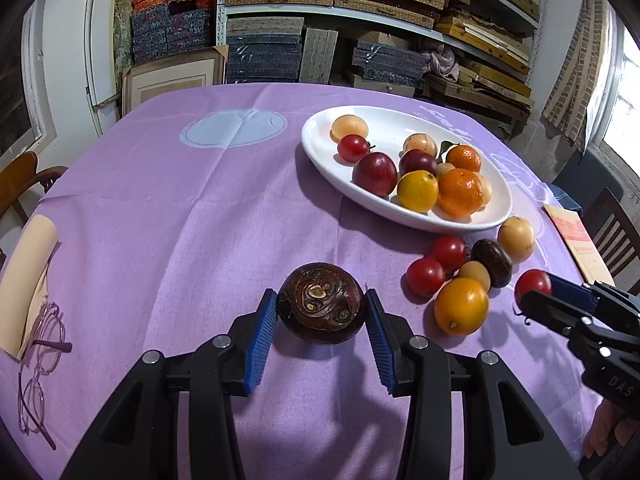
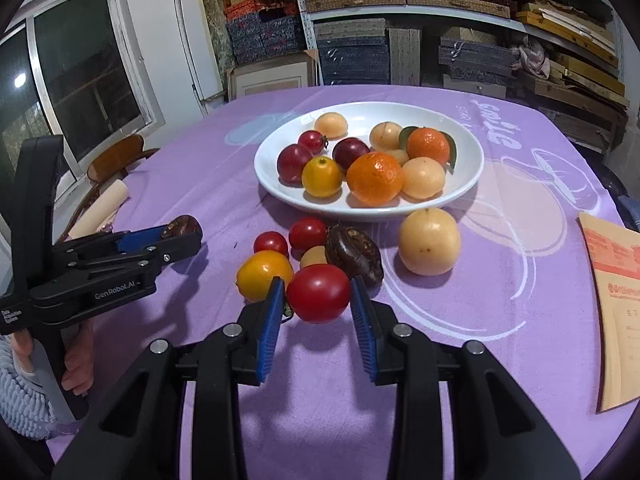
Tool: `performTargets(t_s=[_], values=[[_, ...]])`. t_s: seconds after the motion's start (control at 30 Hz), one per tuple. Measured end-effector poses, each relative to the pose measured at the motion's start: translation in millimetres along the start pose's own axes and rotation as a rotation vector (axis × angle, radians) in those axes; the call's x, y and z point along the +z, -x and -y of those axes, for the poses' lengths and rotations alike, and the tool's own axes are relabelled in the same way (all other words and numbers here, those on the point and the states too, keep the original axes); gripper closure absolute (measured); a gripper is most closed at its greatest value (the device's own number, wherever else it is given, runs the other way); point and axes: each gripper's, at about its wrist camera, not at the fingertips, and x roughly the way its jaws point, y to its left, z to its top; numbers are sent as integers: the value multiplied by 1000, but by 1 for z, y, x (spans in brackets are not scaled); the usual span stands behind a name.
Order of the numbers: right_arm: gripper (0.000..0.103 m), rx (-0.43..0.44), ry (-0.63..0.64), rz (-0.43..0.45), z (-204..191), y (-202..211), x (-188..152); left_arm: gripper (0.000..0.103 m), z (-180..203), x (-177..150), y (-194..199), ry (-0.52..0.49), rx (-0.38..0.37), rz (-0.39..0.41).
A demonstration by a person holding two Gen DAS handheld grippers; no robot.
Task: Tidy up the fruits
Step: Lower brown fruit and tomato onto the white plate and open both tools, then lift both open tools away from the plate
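A white plate (image 1: 400,220) (image 2: 360,214) at the far right of the purple cloth holds several fruits: oranges, plums, a yellow one, pale ones. In the left wrist view my left gripper (image 1: 321,294) is shut on a dark brown knobbly fruit (image 1: 322,304), both blue pads pressing its sides just above the cloth. In the right wrist view my right gripper (image 2: 317,284) is shut on a red tomato (image 2: 318,294), lifted slightly. Beyond it lie two red tomatoes (image 2: 307,233), a yellow fruit (image 2: 264,274), another dark brown fruit (image 2: 354,254) and a pale round fruit (image 2: 429,241).
A pair of glasses (image 1: 40,360) and a rolled cream paper (image 1: 24,280) lie at the table's left edge. An orange booklet (image 2: 616,300) lies at the right edge. Wooden chairs stand on both sides, and shelves of boxes stand behind the table.
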Motion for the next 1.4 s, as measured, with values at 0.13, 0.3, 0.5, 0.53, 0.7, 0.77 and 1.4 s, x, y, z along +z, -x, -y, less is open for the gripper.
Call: performTargets(t_s=[0.13, 0.3, 0.5, 0.53, 0.7, 0.77, 1.4], values=[[70, 0, -37, 22, 15, 10, 17, 58, 6, 17, -3, -31, 2, 0], [70, -30, -45, 37, 30, 9, 56, 58, 18, 50, -10, -61, 4, 18], [70, -48, -54, 10, 41, -25, 110, 58, 26, 87, -33, -53, 13, 31], [70, -50, -52, 3, 41, -33, 119, 58, 26, 92, -39, -52, 20, 29], [70, -48, -63, -31, 42, -70, 153, 58, 25, 115, -65, -43, 20, 15], [70, -45, -60, -55, 42, -87, 165, 58, 26, 119, -74, -46, 15, 5], [67, -32, -141, -39, 62, -102, 173, 58, 9, 127, -83, 7, -2, -1]])
